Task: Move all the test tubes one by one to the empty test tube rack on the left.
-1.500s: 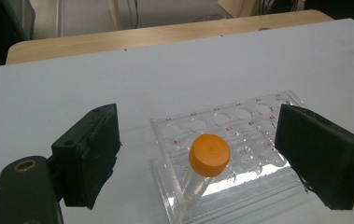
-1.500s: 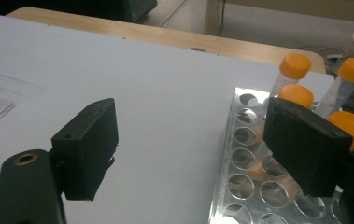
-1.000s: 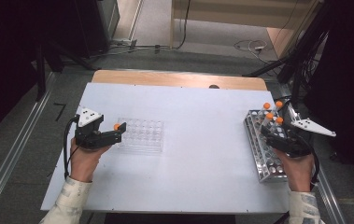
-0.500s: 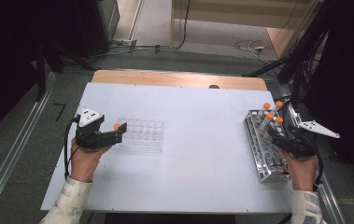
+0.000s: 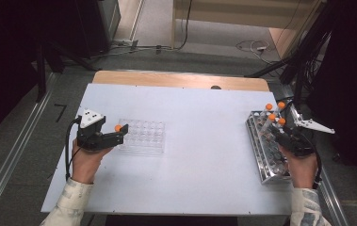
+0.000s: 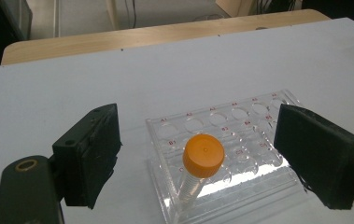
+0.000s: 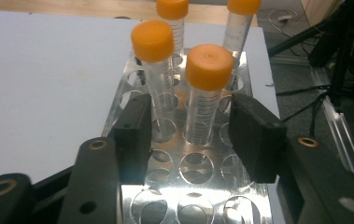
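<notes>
Right tongs [image 7: 188,135] closing around two orange-capped tubes [image 7: 203,93] in the metal rack [image 7: 184,196], not yet pressing.
Left tongs [image 6: 198,158] gape over a tube [image 6: 201,161] in the clear tray [image 6: 240,140] on the counter [image 5: 204,122].

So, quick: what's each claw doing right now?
Left claw: open around the tube in the clear rack.
Right claw: closing around two tubes, not gripping.

High view is looking down over the table [image 5: 190,141]; gripper views are sitting close, sharing its clear rack [image 6: 221,154] and metal rack [image 7: 188,186].
</notes>
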The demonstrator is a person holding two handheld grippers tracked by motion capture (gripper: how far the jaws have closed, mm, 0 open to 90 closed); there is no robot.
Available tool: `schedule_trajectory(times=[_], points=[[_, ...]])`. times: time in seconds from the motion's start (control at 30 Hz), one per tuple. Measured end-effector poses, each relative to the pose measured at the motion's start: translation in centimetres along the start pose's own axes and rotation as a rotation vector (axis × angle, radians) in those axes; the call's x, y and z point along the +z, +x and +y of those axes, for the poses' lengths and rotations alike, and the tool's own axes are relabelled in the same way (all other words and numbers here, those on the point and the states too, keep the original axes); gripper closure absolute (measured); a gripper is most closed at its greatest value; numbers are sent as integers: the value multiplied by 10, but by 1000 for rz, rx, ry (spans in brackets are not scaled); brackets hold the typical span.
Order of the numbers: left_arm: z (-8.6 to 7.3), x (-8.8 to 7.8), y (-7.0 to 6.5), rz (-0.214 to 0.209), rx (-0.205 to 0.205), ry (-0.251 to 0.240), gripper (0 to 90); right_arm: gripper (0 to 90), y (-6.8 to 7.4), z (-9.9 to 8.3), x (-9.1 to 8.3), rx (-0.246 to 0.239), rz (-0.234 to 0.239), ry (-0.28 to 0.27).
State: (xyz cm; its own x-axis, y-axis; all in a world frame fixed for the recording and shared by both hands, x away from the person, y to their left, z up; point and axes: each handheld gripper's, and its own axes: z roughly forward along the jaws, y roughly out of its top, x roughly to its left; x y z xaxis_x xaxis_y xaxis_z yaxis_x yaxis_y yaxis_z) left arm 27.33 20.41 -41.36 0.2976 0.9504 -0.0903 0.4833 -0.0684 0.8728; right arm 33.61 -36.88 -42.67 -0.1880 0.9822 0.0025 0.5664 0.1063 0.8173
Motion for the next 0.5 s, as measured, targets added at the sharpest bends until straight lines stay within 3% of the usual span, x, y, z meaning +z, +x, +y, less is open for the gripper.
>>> schedule_trajectory(times=[0.17, 0.27, 0.5], points=[[0, 0, 1, -3, -2, -1, 150, 595, -1, 5, 8, 20, -42, 30], [0, -1, 1, -5, -2, -2, 151, 639, 1, 8, 14, 8, -71, 58], [0, -1, 1, -6, -7, -4, 152, 657, 5, 12, 21, -24, -99, 105]])
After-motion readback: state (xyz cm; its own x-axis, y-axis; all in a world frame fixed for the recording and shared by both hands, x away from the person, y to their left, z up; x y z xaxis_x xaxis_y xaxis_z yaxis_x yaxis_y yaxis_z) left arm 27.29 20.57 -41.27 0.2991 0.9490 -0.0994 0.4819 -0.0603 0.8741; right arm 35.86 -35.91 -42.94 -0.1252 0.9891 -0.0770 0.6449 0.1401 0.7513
